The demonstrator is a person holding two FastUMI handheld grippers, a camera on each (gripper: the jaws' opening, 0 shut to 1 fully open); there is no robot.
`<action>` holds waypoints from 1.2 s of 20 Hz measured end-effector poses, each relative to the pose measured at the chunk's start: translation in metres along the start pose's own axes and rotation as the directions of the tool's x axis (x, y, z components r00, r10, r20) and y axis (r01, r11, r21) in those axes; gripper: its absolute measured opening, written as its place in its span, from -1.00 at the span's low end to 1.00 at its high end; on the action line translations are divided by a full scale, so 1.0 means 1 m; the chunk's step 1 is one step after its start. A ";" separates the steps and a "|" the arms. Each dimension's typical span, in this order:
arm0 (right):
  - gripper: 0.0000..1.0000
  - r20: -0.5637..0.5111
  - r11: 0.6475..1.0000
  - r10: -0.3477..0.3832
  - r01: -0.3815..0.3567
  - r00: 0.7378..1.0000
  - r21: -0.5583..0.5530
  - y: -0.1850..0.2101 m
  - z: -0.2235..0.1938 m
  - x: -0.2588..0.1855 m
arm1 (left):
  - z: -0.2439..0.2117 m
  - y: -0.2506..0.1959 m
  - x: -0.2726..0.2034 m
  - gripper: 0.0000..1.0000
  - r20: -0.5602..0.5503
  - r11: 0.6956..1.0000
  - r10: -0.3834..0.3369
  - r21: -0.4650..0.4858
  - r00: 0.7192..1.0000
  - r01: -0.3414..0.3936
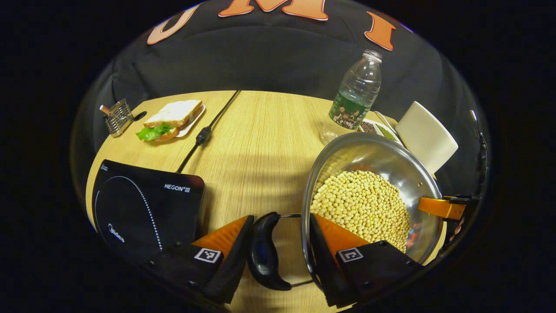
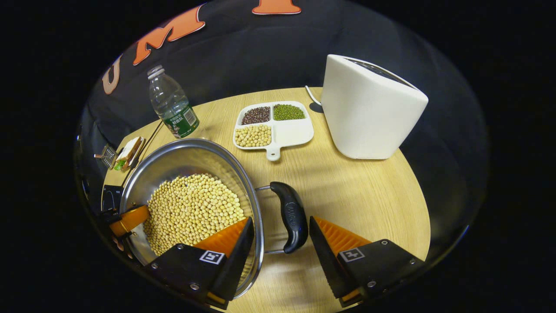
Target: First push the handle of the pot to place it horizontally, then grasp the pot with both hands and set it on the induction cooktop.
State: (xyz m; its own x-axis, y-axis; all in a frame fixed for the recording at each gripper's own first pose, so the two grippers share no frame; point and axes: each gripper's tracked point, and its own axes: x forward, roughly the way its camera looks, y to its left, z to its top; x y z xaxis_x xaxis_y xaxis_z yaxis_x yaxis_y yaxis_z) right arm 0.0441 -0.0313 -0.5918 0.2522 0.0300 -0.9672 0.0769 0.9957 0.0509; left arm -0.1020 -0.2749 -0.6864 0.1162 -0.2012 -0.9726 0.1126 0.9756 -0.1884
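In the left gripper view, the left hand-held gripper (image 1: 278, 256) sits lowest and nearest, its fingers spread wide to either side of the pot's black left handle (image 1: 265, 252), one finger outside it and the other over the rim; neither visibly presses on it. The steel pot (image 1: 378, 156), filled with soybeans (image 1: 360, 208), stands on the wooden desk (image 1: 256, 148), just right of the black induction cooktop (image 1: 143, 208) and apart from it. In the right gripper view, the right hand-held gripper (image 2: 280, 250) is likewise released, straddling the pot's right handle (image 2: 292, 217), which lies level beside the rim. Behind the pot are a water bottle (image 2: 170, 104), a divided dish of beans (image 2: 273, 126), and a white toaster (image 2: 369, 108). A sandwich (image 1: 173, 118) lies at the desk's far left.
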 end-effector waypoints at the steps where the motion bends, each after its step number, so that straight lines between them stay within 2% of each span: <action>1: 0.61 -0.004 1.000 0.006 -0.006 1.000 0.003 0.003 -0.001 0.003 | 0.000 -0.001 0.000 0.65 0.005 1.000 -0.001 0.001 1.000 0.001; 2: 0.58 -0.009 1.000 0.009 -0.009 1.000 0.007 0.003 -0.002 0.005 | 0.001 0.000 0.001 0.51 0.012 1.000 0.001 0.000 1.000 -0.001; 3: 0.56 -0.019 1.000 0.010 -0.010 1.000 0.006 0.004 -0.005 0.008 | 0.002 0.000 0.002 0.51 0.017 1.000 0.001 0.001 1.000 -0.001; 6: 0.27 -0.036 0.999 0.032 -0.030 0.999 0.035 0.006 -0.010 0.007 | 0.008 0.001 0.004 0.50 0.056 1.000 -0.004 -0.002 0.998 0.004; 7: 0.31 -0.037 0.998 0.037 -0.036 0.999 0.046 0.007 -0.011 0.005 | 0.012 0.001 0.006 0.46 0.071 1.000 -0.012 -0.004 0.997 0.012; 9: 0.22 -0.038 0.998 0.047 -0.046 0.998 0.045 0.007 -0.014 0.000 | 0.014 0.002 0.006 0.45 0.083 1.000 -0.017 0.006 0.996 0.017; 10: 0.07 -0.041 0.997 0.049 -0.047 0.998 0.055 0.007 -0.015 -0.002 | 0.015 0.001 0.007 0.43 0.086 1.000 -0.017 0.022 0.996 0.015; 11: 0.12 -0.042 0.997 0.047 -0.044 0.998 0.065 0.008 -0.016 -0.004 | 0.015 0.001 0.007 0.41 0.087 0.999 -0.012 0.032 0.996 0.009; 15: 0.01 -0.023 0.999 0.000 0.001 1.000 0.038 0.011 -0.018 -0.013 | 0.009 0.002 0.003 0.43 0.088 0.999 -0.014 0.042 0.996 0.011; 16: -0.07 -0.016 1.000 -0.009 0.010 1.000 0.029 0.014 -0.017 -0.015 | 0.007 0.005 -0.002 0.43 0.086 0.999 -0.017 0.036 0.996 0.014; 17: 0.01 -0.011 1.000 -0.014 0.014 1.000 0.026 0.016 -0.017 -0.017 | 0.008 0.007 -0.008 0.43 0.091 0.999 -0.016 0.036 0.996 0.013; 20: 0.01 0.016 1.000 -0.010 0.009 1.000 0.026 0.022 -0.016 -0.043 | 0.019 0.014 -0.026 0.45 0.133 0.999 -0.009 0.052 0.991 0.002; 21: 0.01 0.023 1.000 -0.010 0.010 1.000 0.022 0.026 -0.015 -0.050 | 0.021 0.017 -0.034 0.38 0.142 0.998 -0.007 0.057 0.990 -0.001; 24: 0.01 0.046 1.000 -0.010 0.010 0.999 0.006 0.041 -0.014 -0.065 | 0.025 0.030 -0.055 0.41 0.156 0.999 -0.003 0.051 0.988 -0.005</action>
State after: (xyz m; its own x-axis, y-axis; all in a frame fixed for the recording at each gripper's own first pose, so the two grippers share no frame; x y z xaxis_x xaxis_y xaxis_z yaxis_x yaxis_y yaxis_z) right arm 0.0173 0.0087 -0.5299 0.2953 0.0160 -0.9553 0.0848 0.9955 0.0429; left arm -0.0806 -0.2365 -0.6350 0.2682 -0.2154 -0.9390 0.1623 0.9708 -0.1764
